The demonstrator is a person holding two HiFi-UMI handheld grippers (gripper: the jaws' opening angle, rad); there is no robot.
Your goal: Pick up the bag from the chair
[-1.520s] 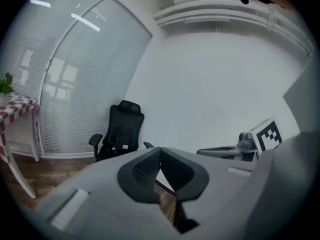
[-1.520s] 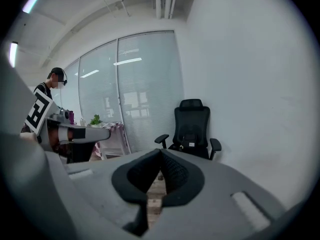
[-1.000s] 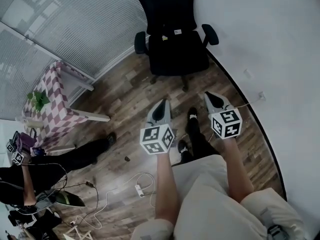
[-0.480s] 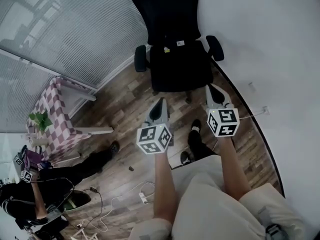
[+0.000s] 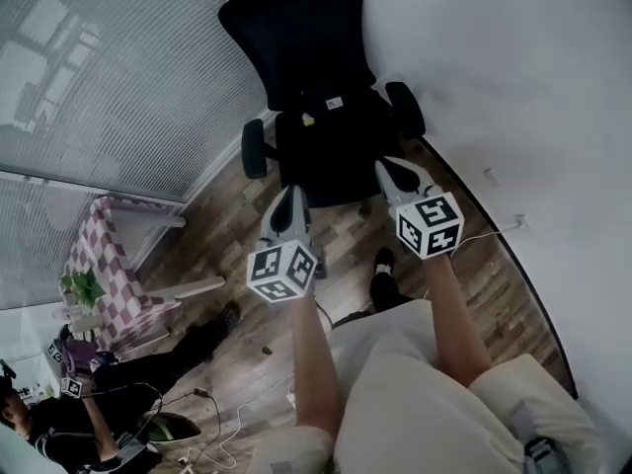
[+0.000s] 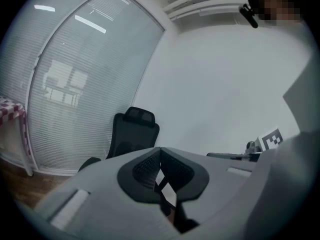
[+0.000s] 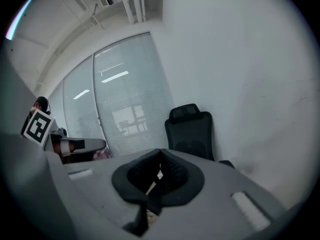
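My left tongs (image 5: 293,194) and right tongs (image 5: 387,168) are both pinched closed on nothing, below the black padded chair (image 5: 296,28) at upper centre, whose seat carries the black bag (image 5: 326,128), its small white label unreadable.

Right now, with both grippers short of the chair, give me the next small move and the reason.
Probably step closer to the chair and open the jaws on the way. The left gripper and right gripper are both shut and empty, over the wooden floor, short of the seat where the dark bag seems to lie.
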